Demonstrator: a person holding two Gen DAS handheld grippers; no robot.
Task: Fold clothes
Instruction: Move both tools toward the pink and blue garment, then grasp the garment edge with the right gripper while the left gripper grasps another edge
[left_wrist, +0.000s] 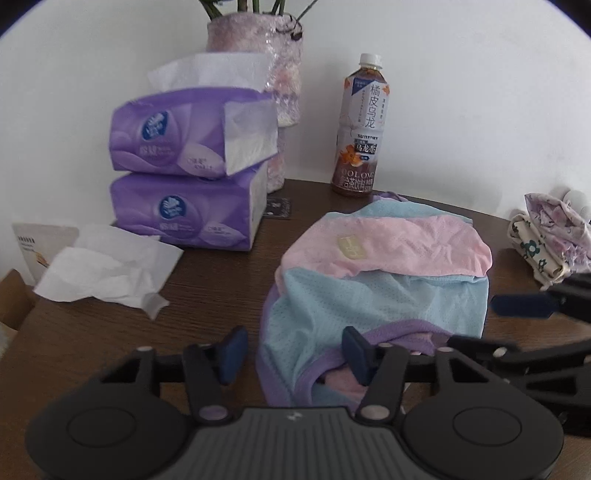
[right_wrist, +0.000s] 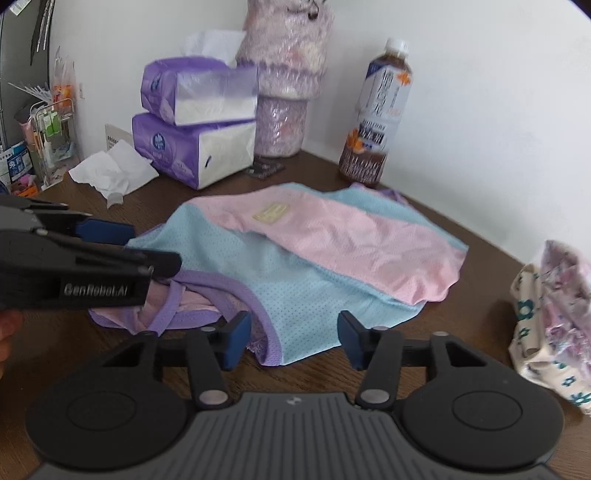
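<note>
A small mesh garment (right_wrist: 295, 258) in pink, light blue and purple is spread on the brown desk (right_wrist: 498, 266), lying between 10 and 2 o'clock ahead of the right gripper (right_wrist: 294, 339), with a tea bottle (right_wrist: 380, 118) at 1 o'clock behind it. The fabric is judged thin, light and limp: it is expected to sag and crease when lifted and to slide easily over the wood. The purple binding (right_wrist: 207, 284) around the openings at the near edge is judged the firmest place to be pinched, since the doubled hem gives more to bite on than the single mesh layer.

The right gripper is held wide apart, its blue pads just above the near hem, and nothing is clasped. The left gripper (left_wrist: 293, 350) is likewise spread wide, with one pad over the bare desk and the other over the purple edge; whether that pad touches the cloth cannot be told. A second, flowered bundle of cloth (right_wrist: 550, 317) is left at 3 o'clock.
</note>
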